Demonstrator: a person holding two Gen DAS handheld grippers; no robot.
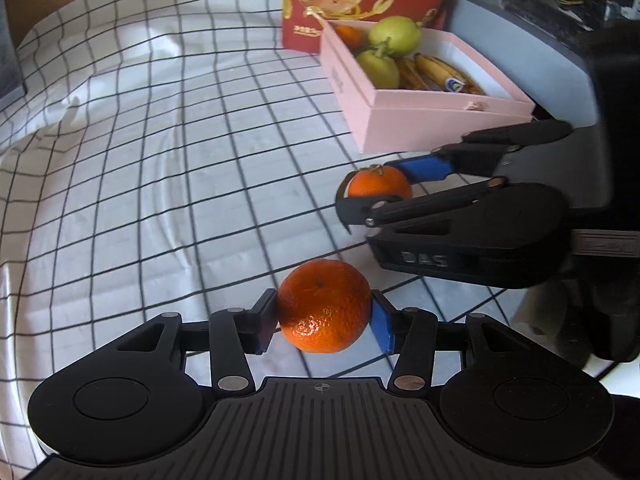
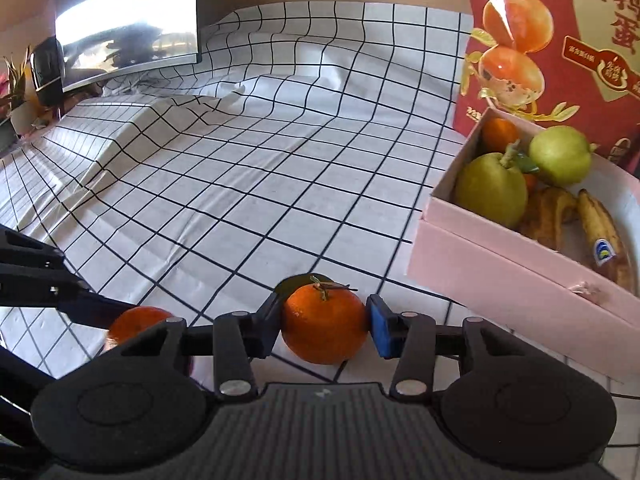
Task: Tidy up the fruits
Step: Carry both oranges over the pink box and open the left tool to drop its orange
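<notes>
My left gripper (image 1: pixel 324 320) is shut on a plain mandarin (image 1: pixel 324 306), held just above the checked cloth (image 1: pixel 180 160). To its upper right, my right gripper (image 1: pixel 376 186) reaches in from the right, its pads against both sides of a stemmed mandarin (image 1: pixel 378 182). In the right wrist view, that gripper (image 2: pixel 326 324) grips the stemmed mandarin (image 2: pixel 324 322), which sits low on the cloth. The left gripper's fingers (image 2: pixel 92 312) and its mandarin (image 2: pixel 134 322) show at the lower left. An open pink box (image 1: pixel 400 120) (image 2: pixel 500 280) lies just beyond, to the right.
The box holds two green pears (image 2: pixel 492 188), brown-spotted bananas (image 2: pixel 600 232) and a mandarin (image 2: pixel 498 134). A red printed carton (image 2: pixel 560 40) stands behind it. A monitor (image 2: pixel 128 12) sits at the far left edge. The cloth is wrinkled across the middle.
</notes>
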